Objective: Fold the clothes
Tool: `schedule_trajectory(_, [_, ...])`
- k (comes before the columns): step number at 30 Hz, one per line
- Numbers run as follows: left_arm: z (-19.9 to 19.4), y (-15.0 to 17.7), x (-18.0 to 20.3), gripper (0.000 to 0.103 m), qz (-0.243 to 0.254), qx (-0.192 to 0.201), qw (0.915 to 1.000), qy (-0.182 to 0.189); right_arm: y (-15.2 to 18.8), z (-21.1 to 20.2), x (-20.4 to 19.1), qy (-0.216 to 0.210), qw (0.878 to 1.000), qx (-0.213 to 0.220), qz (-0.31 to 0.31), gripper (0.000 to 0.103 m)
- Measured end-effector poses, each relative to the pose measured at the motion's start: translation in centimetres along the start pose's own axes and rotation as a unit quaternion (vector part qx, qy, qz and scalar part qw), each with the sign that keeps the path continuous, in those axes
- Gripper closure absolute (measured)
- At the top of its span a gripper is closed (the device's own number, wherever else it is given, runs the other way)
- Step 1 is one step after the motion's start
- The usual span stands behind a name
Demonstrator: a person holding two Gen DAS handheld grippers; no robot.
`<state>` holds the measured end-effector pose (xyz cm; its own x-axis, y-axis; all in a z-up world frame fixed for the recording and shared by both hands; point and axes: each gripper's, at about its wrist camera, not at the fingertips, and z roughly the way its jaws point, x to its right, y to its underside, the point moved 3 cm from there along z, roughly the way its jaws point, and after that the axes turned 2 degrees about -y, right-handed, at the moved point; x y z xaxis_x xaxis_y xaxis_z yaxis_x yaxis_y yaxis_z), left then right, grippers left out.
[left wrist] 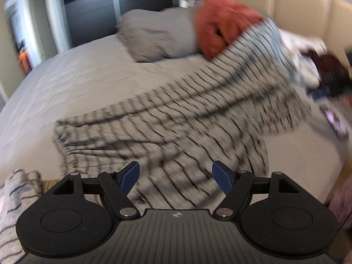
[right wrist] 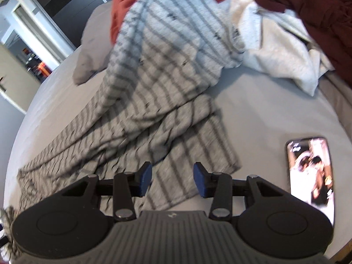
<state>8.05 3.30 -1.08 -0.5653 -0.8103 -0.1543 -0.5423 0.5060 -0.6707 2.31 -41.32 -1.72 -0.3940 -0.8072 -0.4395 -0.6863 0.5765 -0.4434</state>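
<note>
A: What is hard to make out here?

B: The left wrist view is smeared with blur. The striped garment [left wrist: 182,114] runs across the grey bed [left wrist: 66,83] from 8 o'clock up to 1 o'clock, and its edges are fuzzy. At 3 o'clock a dark heap of things is cut off by the frame and I cannot tell what it is. A rust-red cloth [left wrist: 222,28] sits at 12 o'clock, partly under the stripes, beside a grey pillow [left wrist: 158,35].

A: And the right wrist view?

B: The same striped garment [right wrist: 154,101] fills the middle. Its far end overlaps a white cloth [right wrist: 281,52] at 1 o'clock, with a maroon cloth [right wrist: 325,19] cut off at 2 o'clock. A phone [right wrist: 312,171] lies lit on the bed at 4 o'clock.

A: The claws?

B: The left claw [left wrist: 176,179] stands wide apart above the stripes, gripping nothing. The right claw [right wrist: 172,179] is about half open over a flap of the striped cloth; the pads do not press on it.
</note>
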Motion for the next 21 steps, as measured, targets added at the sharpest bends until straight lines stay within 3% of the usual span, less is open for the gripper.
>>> schedule_trajectory(4, [2.5, 1.4, 4.2, 0.031, 0.098, -0.006, 0.9952, 0.0, 1.8, 0.4, -1.7, -0.027, 0.999, -0.023, -0.004, 0.056])
schedule_trajectory(6, [3.9, 2.1, 5.6, 0.036, 0.142, -0.012, 0.9899, 0.001, 2.4, 0.6, -2.7, -0.031, 0.999, -0.03, -0.029, 0.054])
schedule_trajectory(8, [5.8, 2.4, 6.5, 0.061, 0.172, -0.026, 0.9848, -0.002, 2.4, 0.6, -3.7, -0.026, 0.998, -0.023, -0.061, 0.05])
schedule_trajectory(9, [6.7, 2.6, 6.5, 0.073, 0.172, -0.037, 0.9843, -0.005, 2.2, 0.4, -3.9, -0.021, 0.997, -0.014, -0.071, 0.049])
schedule_trajectory(10, [7.4, 2.9, 6.5, 0.076, 0.169, -0.048, 0.9843, -0.008, 2.0, 0.2, -4.0, -0.02, 0.997, -0.007, -0.076, 0.049])
schedule_trajectory(12, [8.1, 2.8, 5.8, 0.095, 0.151, -0.059, 0.9866, -0.014, 1.6, 0.1, -4.1, -0.024, 0.997, -0.003, -0.075, 0.048])
schedule_trajectory(13, [8.0, 2.5, 5.4, 0.099, 0.141, -0.059, 0.988, -0.017, 1.5, 0.1, -4.2, -0.027, 0.997, -0.006, -0.074, 0.048])
schedule_trajectory(21, [2.3, 1.1, 4.1, 0.103, 0.082, 0.0, 0.9966, -0.011, 1.8, 2.1, -3.5, -0.008, 0.996, -0.039, -0.074, 0.048])
